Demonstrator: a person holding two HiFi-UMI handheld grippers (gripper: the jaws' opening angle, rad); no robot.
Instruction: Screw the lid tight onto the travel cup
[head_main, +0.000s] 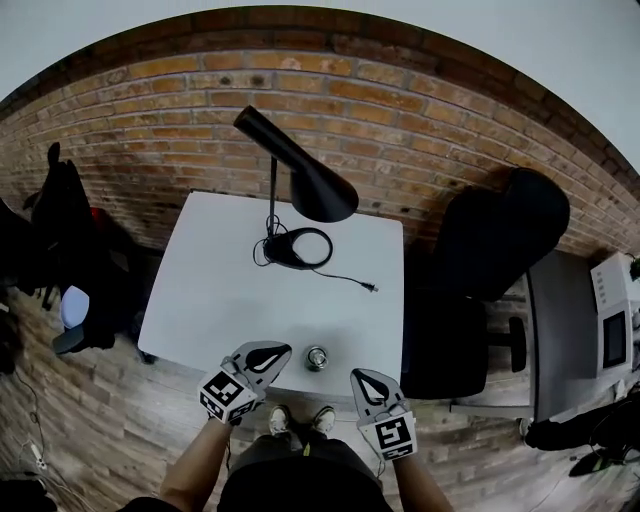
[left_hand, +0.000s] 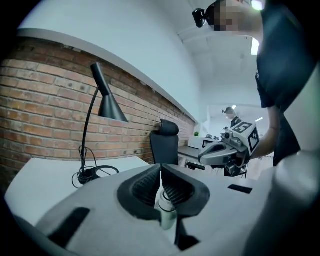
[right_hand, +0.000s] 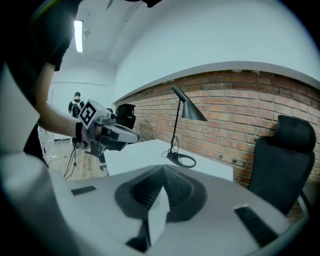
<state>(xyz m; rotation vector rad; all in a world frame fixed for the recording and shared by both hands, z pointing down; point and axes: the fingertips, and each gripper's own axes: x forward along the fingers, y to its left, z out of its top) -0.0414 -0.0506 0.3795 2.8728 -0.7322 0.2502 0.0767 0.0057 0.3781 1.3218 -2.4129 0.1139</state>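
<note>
Left claw: the left gripper (left_hand: 161, 175) had its jaws fully together and held nothing; the ribbed black pads sat in a smooth grey shell.
Right claw: the right gripper (right_hand: 162, 174) was likewise closed and empty.
Cup: the travel cup (head_main: 317, 357) stood upright at the table's near edge, between the two grippers and touching neither.
Progress: a cap seemed to sit on the cup, though too small to confirm. With both claws off it, the screwing looked either finished or not yet begun; tightness could not be judged.
Materials: the cup was a small, pale, metallic-looking cylinder, and the table (head_main: 220, 290) was matt white and square.
Beyond: a black cone-shaded lamp (head_main: 300, 170) with a ring base stood at the far side, before a rough brick wall (head_main: 300, 90).
</note>
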